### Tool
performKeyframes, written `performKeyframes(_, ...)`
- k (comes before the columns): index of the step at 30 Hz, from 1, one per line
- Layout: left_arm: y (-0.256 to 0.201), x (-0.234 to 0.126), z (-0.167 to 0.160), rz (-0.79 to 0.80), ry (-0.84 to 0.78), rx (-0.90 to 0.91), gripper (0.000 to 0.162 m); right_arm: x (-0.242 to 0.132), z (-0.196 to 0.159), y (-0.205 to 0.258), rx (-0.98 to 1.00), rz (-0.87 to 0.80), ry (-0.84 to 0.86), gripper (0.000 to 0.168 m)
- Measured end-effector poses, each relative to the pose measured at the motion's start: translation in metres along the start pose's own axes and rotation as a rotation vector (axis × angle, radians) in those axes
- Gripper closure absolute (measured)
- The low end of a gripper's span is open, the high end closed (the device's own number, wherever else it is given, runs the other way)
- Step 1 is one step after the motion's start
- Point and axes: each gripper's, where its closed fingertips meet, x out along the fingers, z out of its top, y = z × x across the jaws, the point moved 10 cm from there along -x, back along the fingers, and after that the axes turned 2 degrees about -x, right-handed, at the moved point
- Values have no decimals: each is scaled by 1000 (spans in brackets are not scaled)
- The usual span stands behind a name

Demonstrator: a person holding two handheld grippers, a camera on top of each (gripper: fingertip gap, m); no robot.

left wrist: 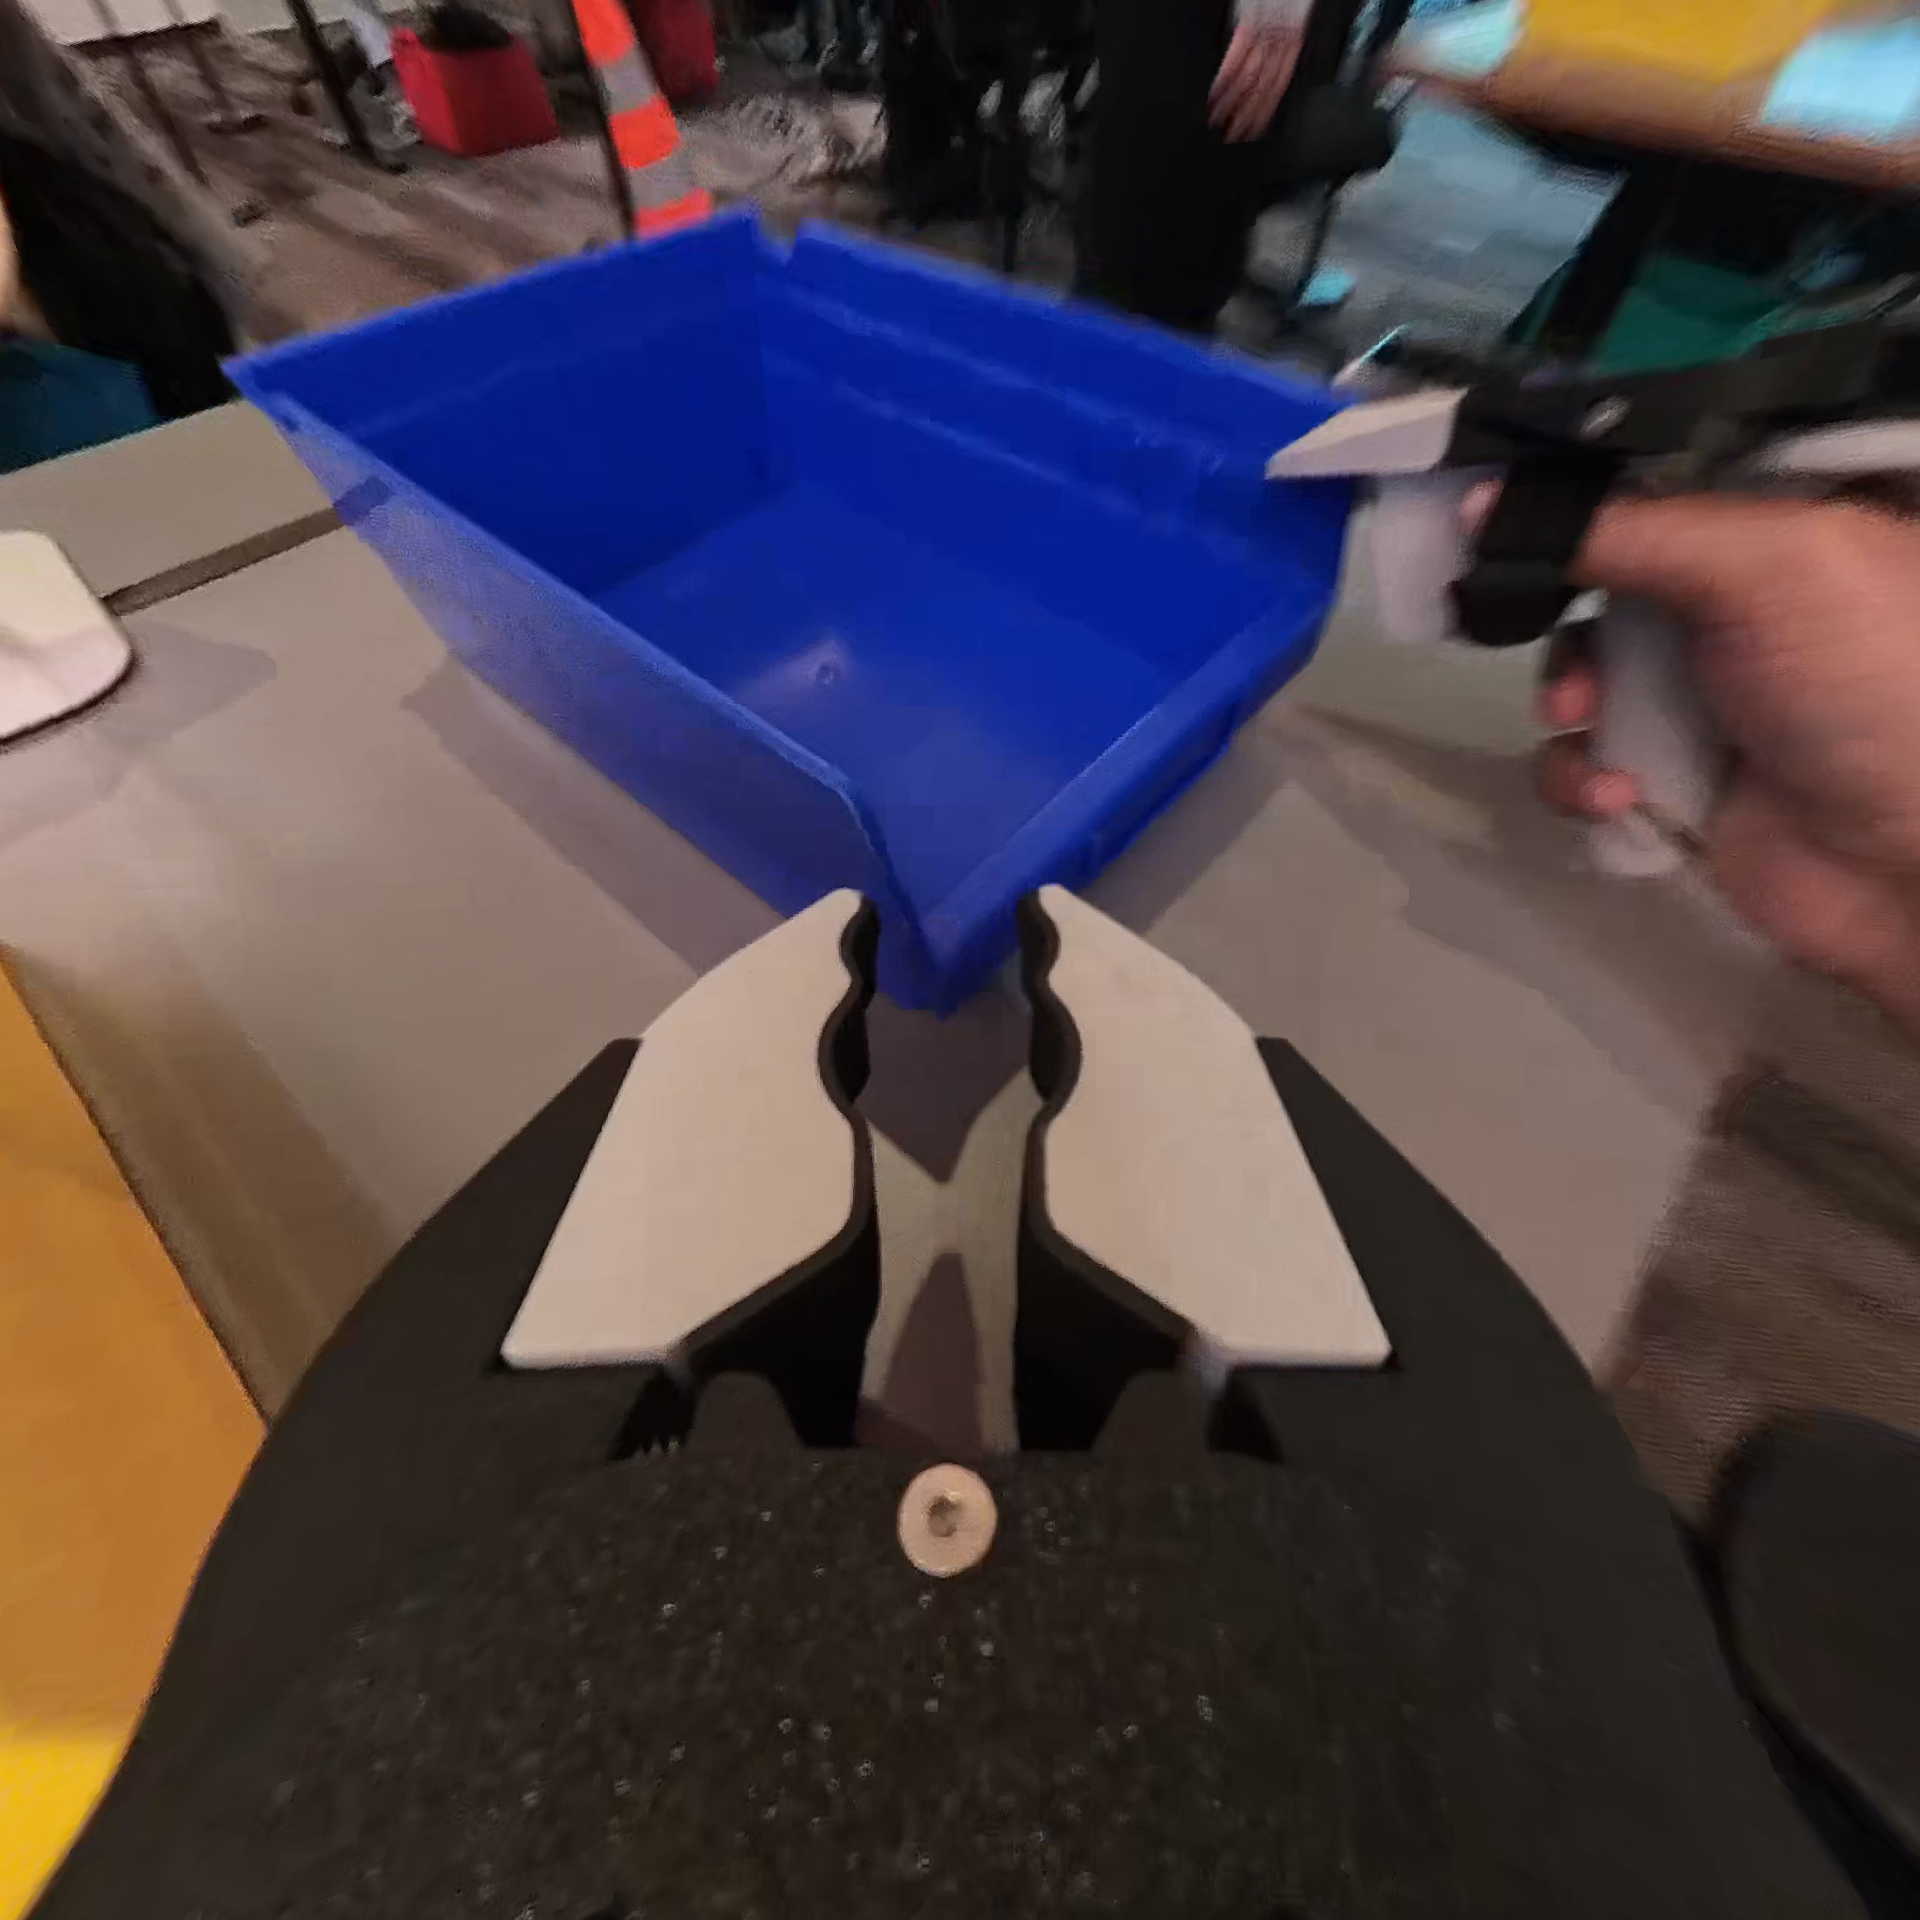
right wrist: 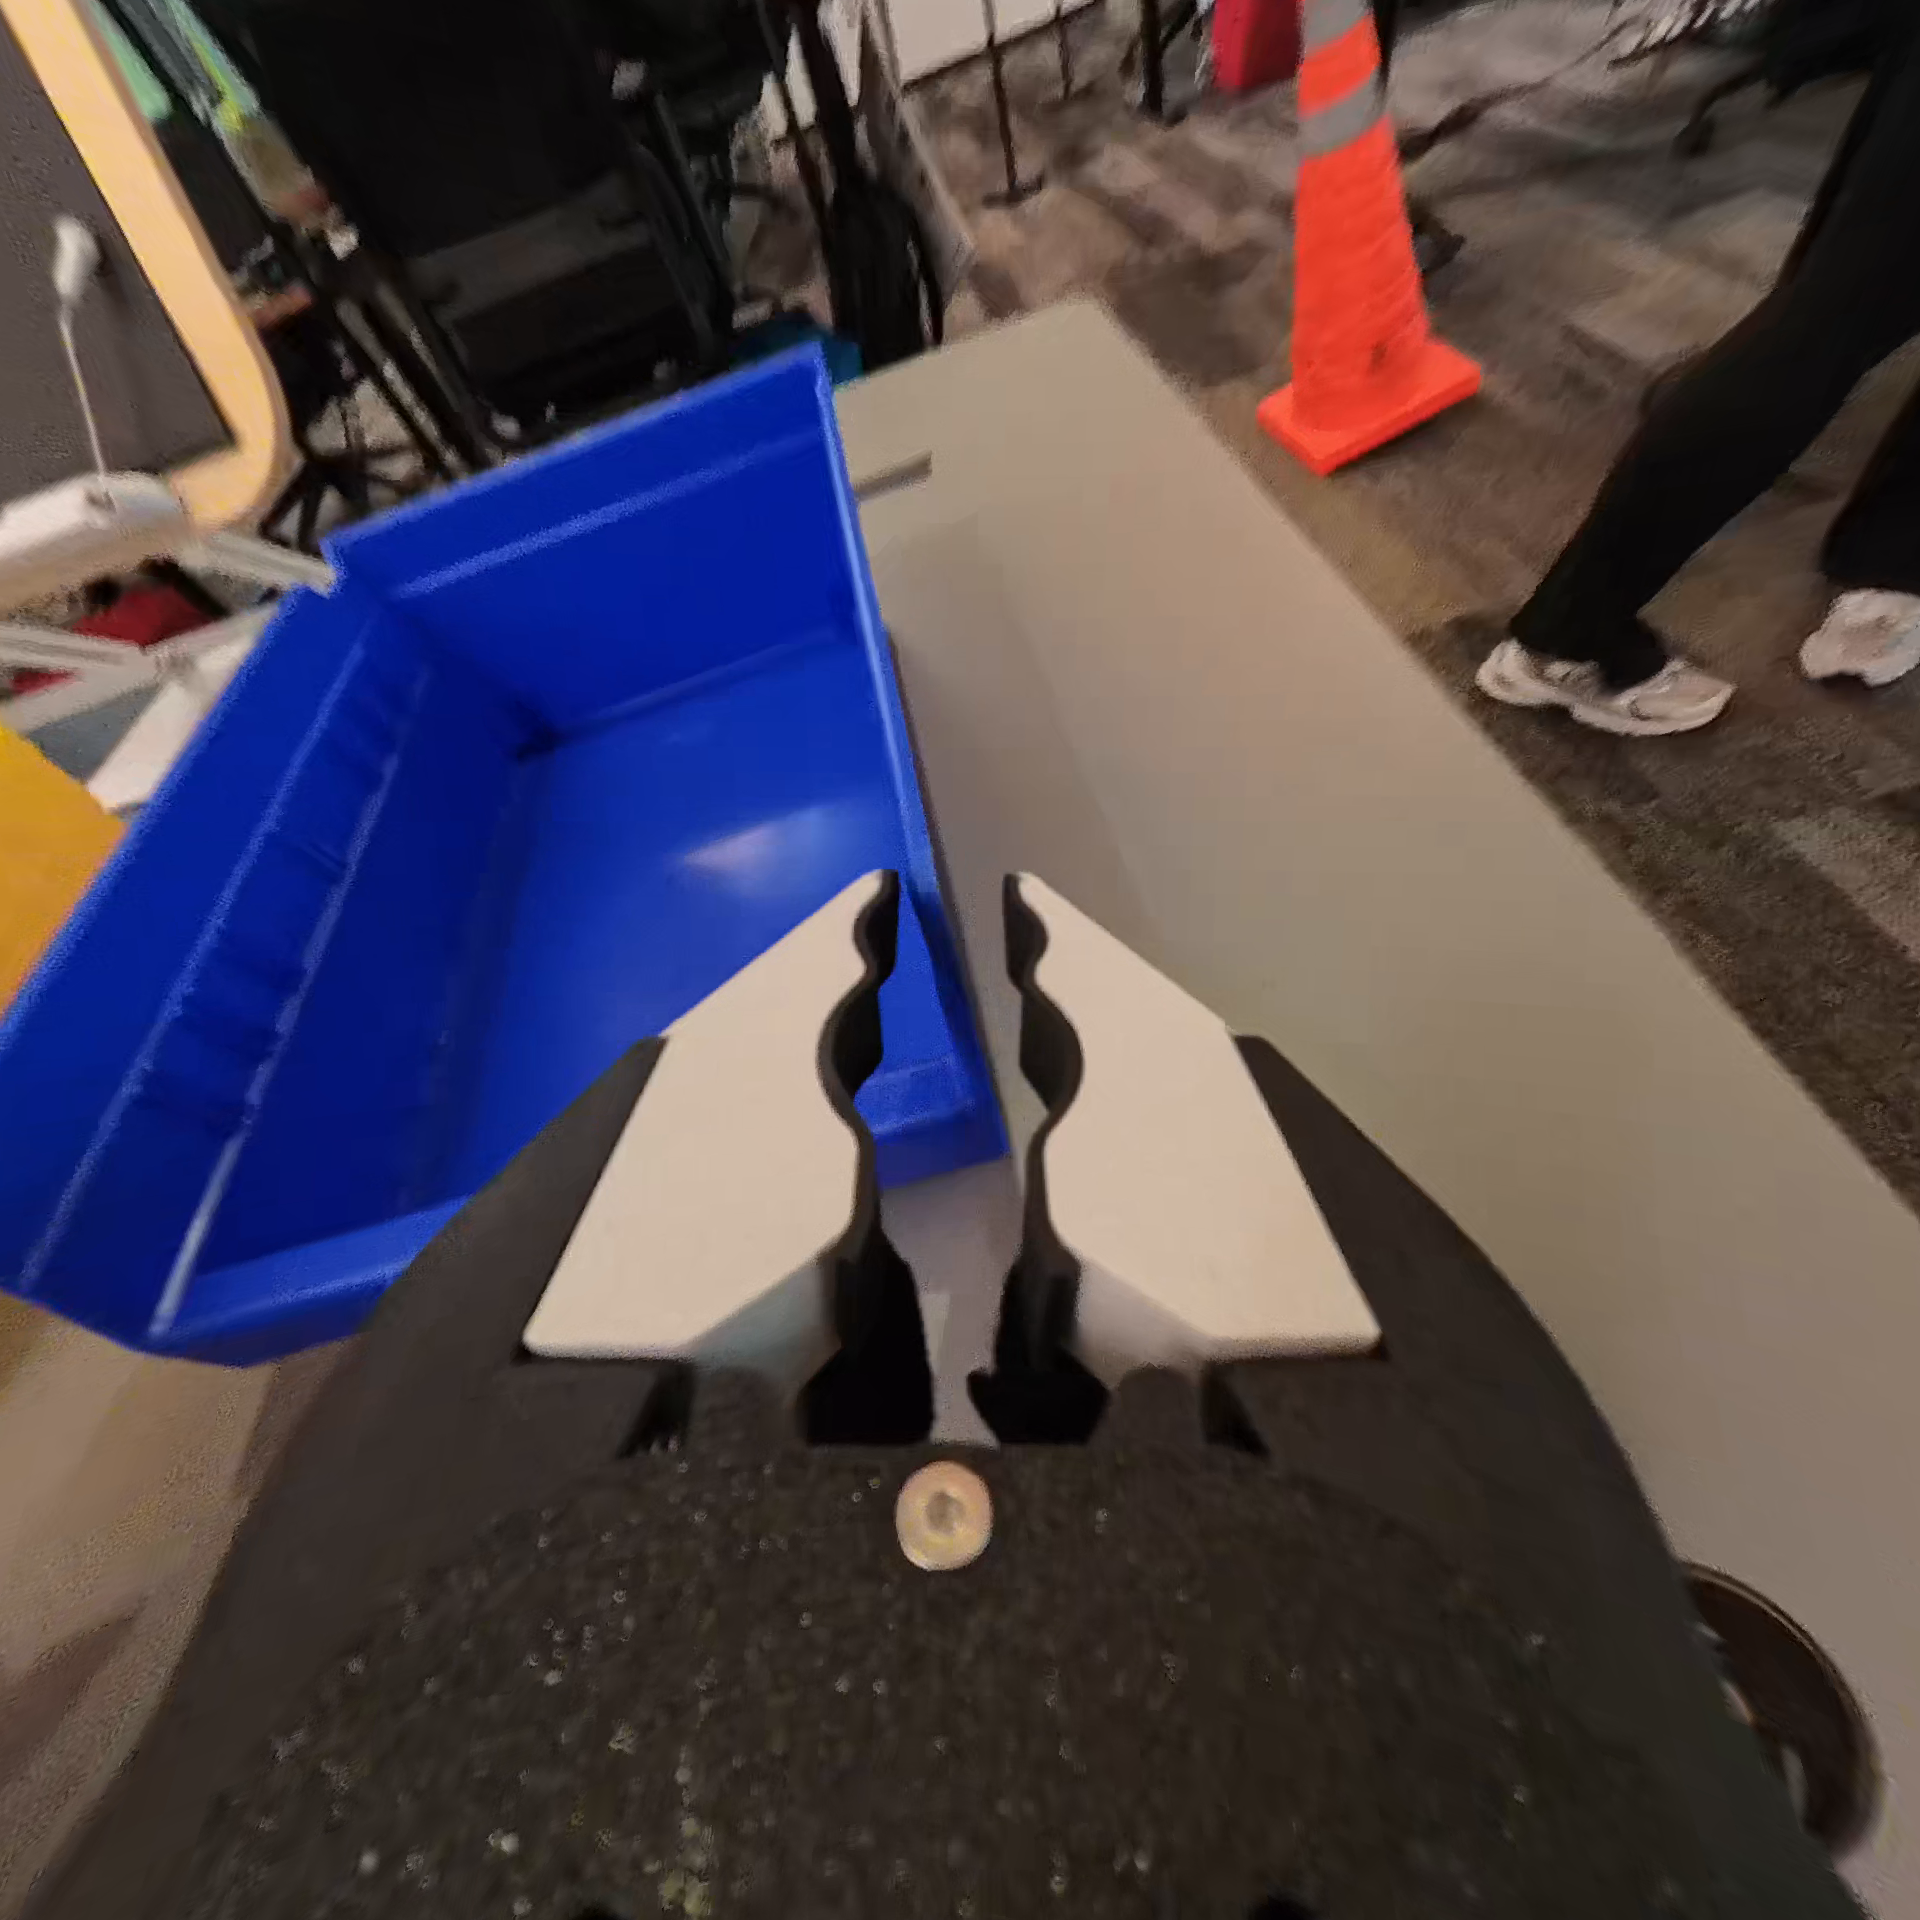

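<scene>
An empty blue plastic bin (left wrist: pixel 831 582) stands on a grey table (left wrist: pixel 312 883). My left gripper (left wrist: pixel 948 914) is open by a narrow gap, and the bin's near corner lies between its fingertips. My right gripper (right wrist: pixel 951 894) is also open by a narrow gap and straddles the bin's (right wrist: pixel 644 831) right side wall close to the low front lip. In the left wrist view the right gripper (left wrist: pixel 1351 436) shows, blurred, at the bin's right rim, held by a hand (left wrist: pixel 1766 665). Neither gripper holds anything that I can see.
The grey table (right wrist: pixel 1247 831) runs on to the right of the bin. A white object (left wrist: pixel 42 644) sits on the table at the left. An orange cone (right wrist: pixel 1351 270) and a person's legs (right wrist: pixel 1714 416) are on the carpet beyond. A yellow surface (left wrist: pixel 83 1351) borders the table. Left tips to right tips: about 20 centimeters.
</scene>
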Motion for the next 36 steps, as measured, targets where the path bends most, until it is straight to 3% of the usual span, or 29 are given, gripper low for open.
performKeyframes(2,12,-44,12,-58,-93,-17,136,-17,14,4,-4,-44,-78,142)
performKeyframes(5,55,-117,21,19,-215,-5,135,-37,35,34,-62,-44,-196,139)
performKeyframes(8,118,-181,9,223,-240,-39,132,-43,46,96,-154,94,-214,133)
performKeyframes(11,174,-218,-25,426,-193,-122,127,-46,39,181,-176,346,-218,130)
performKeyframes(15,204,-218,-73,390,-101,-280,112,-45,-17,283,-100,625,-132,121)
performKeyframes(21,223,-194,-90,338,10,-306,116,-20,-97,325,-298,362,-28,115)
performKeyframes(23,223,-186,-88,365,26,-259,133,-11,-104,331,-315,266,30,145)
performKeyframes(27,225,-185,-84,484,49,-253,150,-5,-100,336,-280,207,77,164)
performKeyframes(32,239,-204,-84,596,92,-205,158,-19,-101,369,-325,167,33,164)
performKeyframes(36,276,-248,-83,676,57,-208,157,-17,-101,429,-341,209,-2,164)
